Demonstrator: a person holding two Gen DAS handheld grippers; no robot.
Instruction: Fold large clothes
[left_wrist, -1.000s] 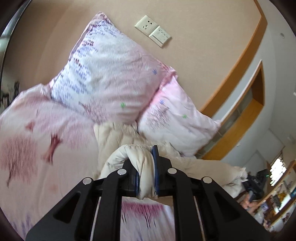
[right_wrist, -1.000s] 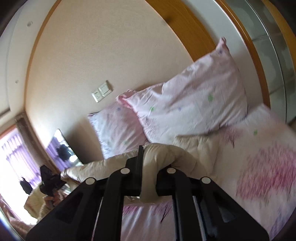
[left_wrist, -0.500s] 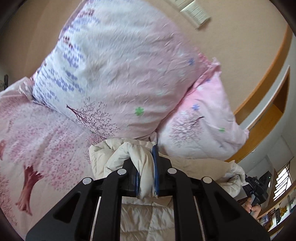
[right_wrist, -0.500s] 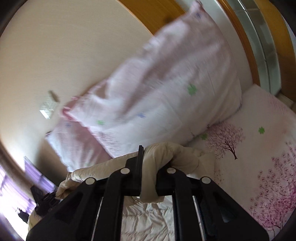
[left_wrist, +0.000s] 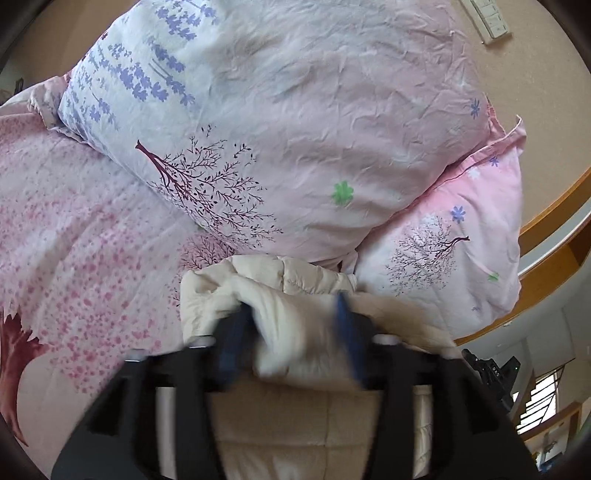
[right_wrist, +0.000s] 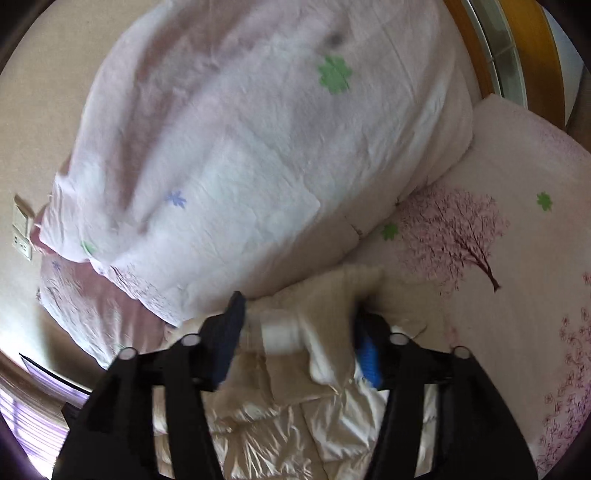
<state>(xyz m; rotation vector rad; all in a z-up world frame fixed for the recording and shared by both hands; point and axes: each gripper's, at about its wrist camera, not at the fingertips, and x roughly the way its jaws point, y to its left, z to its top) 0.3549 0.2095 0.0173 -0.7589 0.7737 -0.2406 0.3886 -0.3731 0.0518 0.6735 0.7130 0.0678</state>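
Observation:
A cream quilted puffer jacket (left_wrist: 280, 291) lies on the pink bed, its far edge against the pillows. My left gripper (left_wrist: 291, 332) is open, its blue pads spread wide on either side of a bunched fold of the jacket, blurred by motion. In the right wrist view the same jacket (right_wrist: 295, 417) lies below my right gripper (right_wrist: 299, 332), which is also open, with a loose fold of cream fabric between its spread fingers. Neither gripper pinches the cloth.
Two large pink floral pillows (left_wrist: 295, 129) (right_wrist: 258, 155) lean against the beige wall just beyond the jacket. The pink tree-print bedspread (left_wrist: 74, 240) (right_wrist: 498, 277) lies around it. A wooden frame (right_wrist: 517, 44) and wall switches (left_wrist: 491, 18) stand behind.
Both grippers moved down toward the pillows and opened, letting go of the jacket folds they held. The jacket edge now rests on the bed by the pillows.

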